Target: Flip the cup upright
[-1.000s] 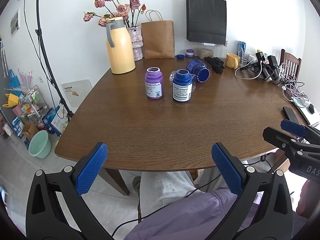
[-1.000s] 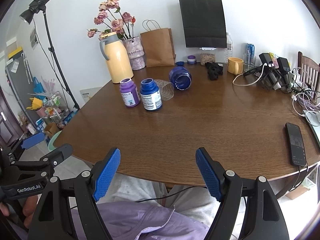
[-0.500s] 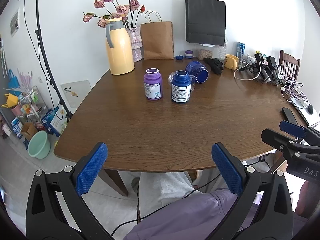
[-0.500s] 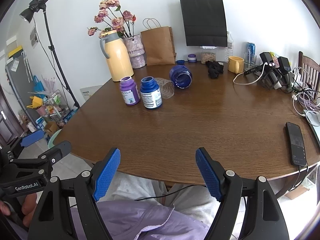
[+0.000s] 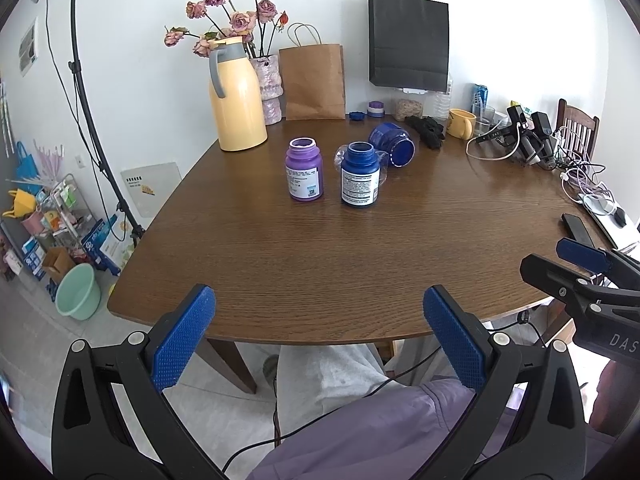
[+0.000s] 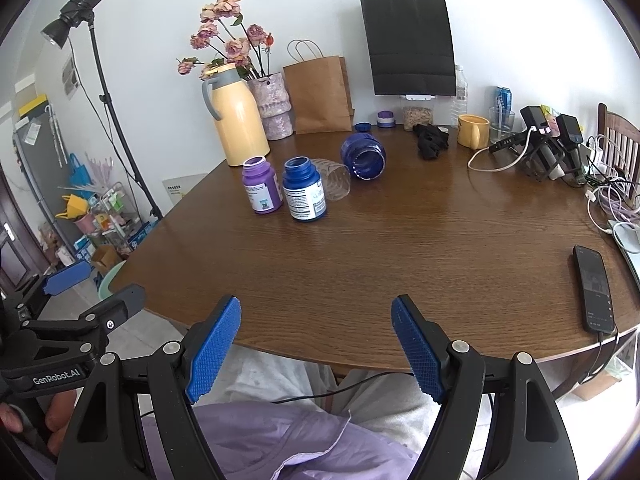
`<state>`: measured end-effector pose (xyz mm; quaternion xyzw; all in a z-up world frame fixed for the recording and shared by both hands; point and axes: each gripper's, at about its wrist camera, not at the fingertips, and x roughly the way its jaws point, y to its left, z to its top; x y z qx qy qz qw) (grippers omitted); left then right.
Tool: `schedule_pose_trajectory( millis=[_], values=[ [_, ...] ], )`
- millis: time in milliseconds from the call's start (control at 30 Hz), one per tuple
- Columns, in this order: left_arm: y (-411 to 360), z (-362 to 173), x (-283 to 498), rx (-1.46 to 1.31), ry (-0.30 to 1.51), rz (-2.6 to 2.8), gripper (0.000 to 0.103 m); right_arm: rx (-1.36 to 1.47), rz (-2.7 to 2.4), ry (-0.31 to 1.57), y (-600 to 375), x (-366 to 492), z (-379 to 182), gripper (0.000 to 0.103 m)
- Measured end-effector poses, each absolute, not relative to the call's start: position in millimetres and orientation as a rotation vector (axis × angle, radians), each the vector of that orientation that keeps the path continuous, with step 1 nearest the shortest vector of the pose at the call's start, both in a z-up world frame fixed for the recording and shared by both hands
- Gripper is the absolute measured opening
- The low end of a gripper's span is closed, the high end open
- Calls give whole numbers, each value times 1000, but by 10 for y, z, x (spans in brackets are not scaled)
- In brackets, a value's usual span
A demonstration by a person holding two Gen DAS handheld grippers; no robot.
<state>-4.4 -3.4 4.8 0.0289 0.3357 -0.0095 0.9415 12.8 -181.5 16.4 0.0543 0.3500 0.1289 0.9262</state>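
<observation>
A clear ribbed plastic cup (image 6: pixel 334 179) lies on its side on the brown table (image 6: pixel 420 248), just behind the blue bottle; in the left wrist view the cup (image 5: pixel 342 156) is mostly hidden behind that bottle. My left gripper (image 5: pixel 318 336) is open and empty at the table's near edge, far from the cup. My right gripper (image 6: pixel 316 344) is open and empty, also at the near edge. The right gripper (image 5: pixel 580 256) shows at the right of the left wrist view.
An open purple bottle (image 6: pixel 261 190) and blue bottle (image 6: pixel 303 191) stand upright mid-table. A dark blue jar (image 6: pixel 364 156) lies on its side behind them. A yellow thermos (image 6: pixel 238 120), paper bags, a yellow mug (image 6: pixel 472 131), chargers and cables line the back and right. A phone (image 6: pixel 595 288) lies right.
Both grippers have shifted slightly, so the table objects sit a little lower and farther in view. Both stay open and nothing on the table has moved.
</observation>
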Motion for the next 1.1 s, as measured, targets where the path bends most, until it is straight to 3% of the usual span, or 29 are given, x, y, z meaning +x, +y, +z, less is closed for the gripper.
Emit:
schedule_pose_trajectory(
  millis=[100,167,433,900,1033,1100],
  values=[
    [-47,50,-35,58,690,-19,103,73,284,681,-1787,106,189,82],
    [-54,46,-36,59,691,-22,103,37,294,650,-1757,83,203,89],
    [-87,-54,151,80,700,-46,103,12,373,639,-1687,243,62,89],
    [-14,73,1410,58,728,-159,103,58,397,678,-1996,1731,85,88],
    [55,206,1832,57,723,-212,103,21,457,694,-1924,2353,163,69],
    [113,314,2046,57,708,-247,103,5,498,723,-1834,2659,144,67]
  ],
)
